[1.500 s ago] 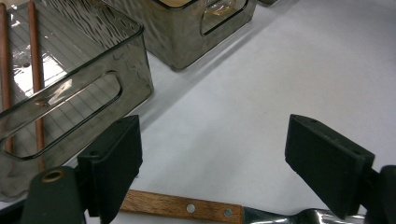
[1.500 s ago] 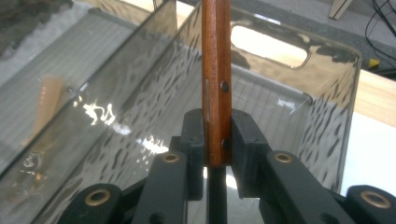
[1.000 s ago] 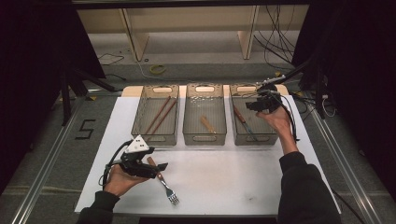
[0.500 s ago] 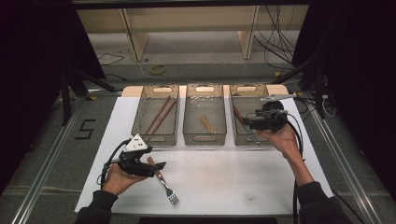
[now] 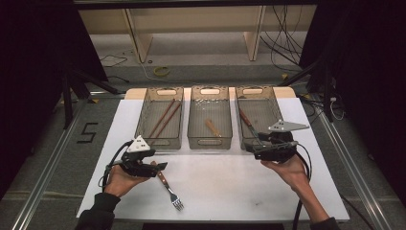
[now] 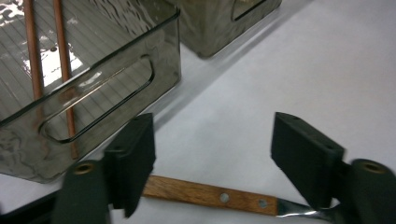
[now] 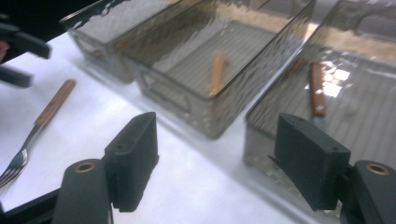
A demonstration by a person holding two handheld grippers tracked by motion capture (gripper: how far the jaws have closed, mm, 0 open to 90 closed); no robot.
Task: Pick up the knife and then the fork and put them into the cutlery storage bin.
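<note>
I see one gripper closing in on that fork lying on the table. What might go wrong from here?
The left gripper has just been closing, its jaws astride the fork's wooden handle but not yet pressing it. A flat, thin handle may slip or pivot when pinched. The grip sits at the handle end, so the heavier metal tines could droop on lifting. The left bin stands close ahead, so a swinging fork might knock its wall.

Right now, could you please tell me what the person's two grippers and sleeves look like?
Both tools are black. The left gripper and the right gripper each carry a pale grey three-cornered plate on top and trail a black cable. Seen up close, the fingers are flat, blocky black pads on arms with brass-coloured pivot rings. The person wears dark long sleeves.
</note>
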